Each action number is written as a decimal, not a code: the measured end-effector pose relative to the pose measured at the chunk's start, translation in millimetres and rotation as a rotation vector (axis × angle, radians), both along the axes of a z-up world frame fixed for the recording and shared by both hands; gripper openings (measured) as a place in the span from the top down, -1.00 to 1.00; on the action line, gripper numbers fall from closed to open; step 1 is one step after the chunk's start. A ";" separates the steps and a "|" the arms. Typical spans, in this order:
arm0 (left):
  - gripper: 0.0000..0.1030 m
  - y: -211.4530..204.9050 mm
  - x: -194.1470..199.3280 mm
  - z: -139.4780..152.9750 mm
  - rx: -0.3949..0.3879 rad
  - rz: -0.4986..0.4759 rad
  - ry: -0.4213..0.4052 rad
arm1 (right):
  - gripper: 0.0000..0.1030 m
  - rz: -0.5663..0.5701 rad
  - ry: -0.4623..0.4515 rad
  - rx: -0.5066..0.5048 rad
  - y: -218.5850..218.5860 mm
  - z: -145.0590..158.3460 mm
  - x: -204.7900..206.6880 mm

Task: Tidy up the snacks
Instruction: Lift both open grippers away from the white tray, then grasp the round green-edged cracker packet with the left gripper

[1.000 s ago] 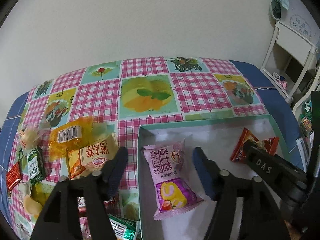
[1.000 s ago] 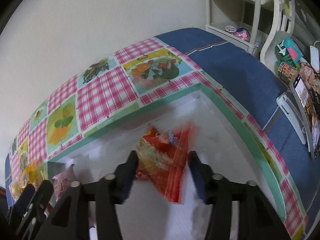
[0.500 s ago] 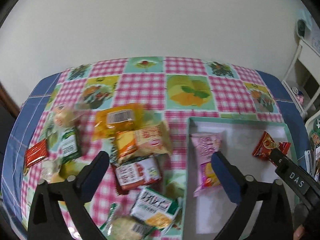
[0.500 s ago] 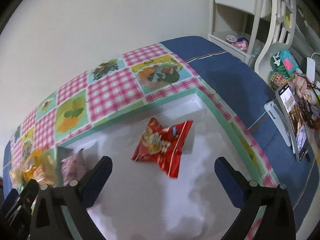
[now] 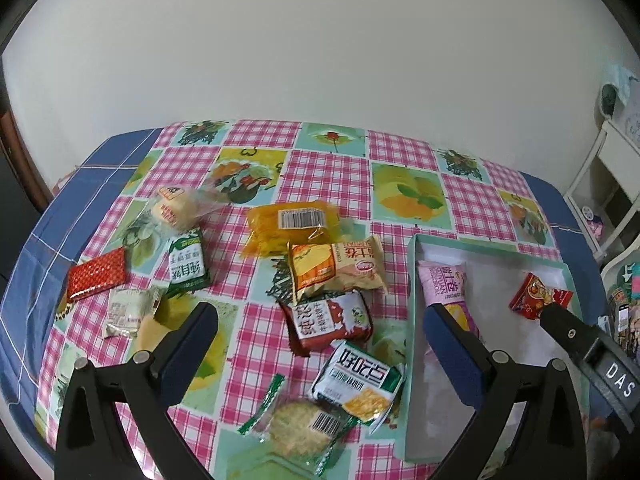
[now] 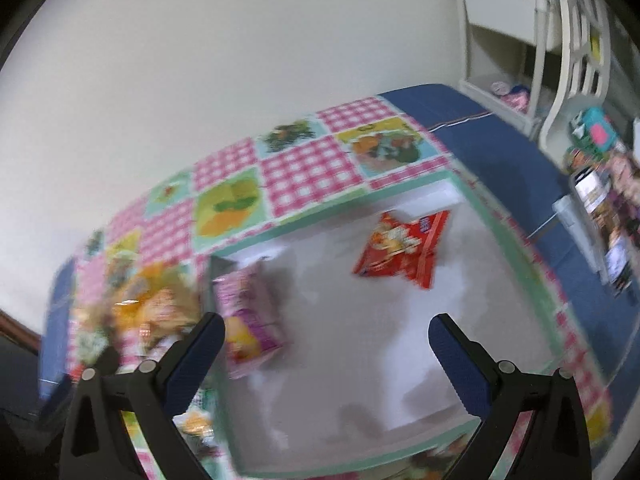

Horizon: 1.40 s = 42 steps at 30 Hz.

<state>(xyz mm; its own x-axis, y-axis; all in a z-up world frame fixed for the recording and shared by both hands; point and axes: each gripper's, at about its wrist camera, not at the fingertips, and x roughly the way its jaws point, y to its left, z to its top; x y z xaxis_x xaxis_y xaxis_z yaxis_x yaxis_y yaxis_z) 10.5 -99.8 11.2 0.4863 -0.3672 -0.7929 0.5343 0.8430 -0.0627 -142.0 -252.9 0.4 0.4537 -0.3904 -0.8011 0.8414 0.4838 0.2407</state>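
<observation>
Here both claws gape empty: right claw [image 6: 326, 354] above the box [image 6: 516, 236], red packet [image 6: 400, 246] lying beyond it.

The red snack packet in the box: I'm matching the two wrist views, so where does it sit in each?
Left wrist: red snack packet at right, partly behind the right gripper's finger.
Right wrist: upper centre-right, near the box's far corner.
Shared landmark: pink snack packet inside the box.

The left gripper [image 5: 320, 344] hangs spread wide and empty above loose snack packets [image 5: 330, 320] on the checked worktop [image 5: 328, 172]. The box [image 5: 414, 280] holds a pink packet [image 5: 442, 282] and a red packet [image 5: 536, 296].
</observation>
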 end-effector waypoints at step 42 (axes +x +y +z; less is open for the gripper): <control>-0.98 117.3 47.0 -49.3 0.152 0.376 0.248 | -0.81 0.278 0.097 0.078 87.1 -33.6 46.3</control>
<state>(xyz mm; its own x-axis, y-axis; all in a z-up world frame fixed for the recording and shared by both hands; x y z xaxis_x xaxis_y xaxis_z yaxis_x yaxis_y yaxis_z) 57.5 17.5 -38.0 0.3529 -0.0732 -0.9328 0.1751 0.9845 -0.0110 -95.7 -165.7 -33.2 0.4541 -0.1974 -0.8688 0.7004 0.6818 0.2111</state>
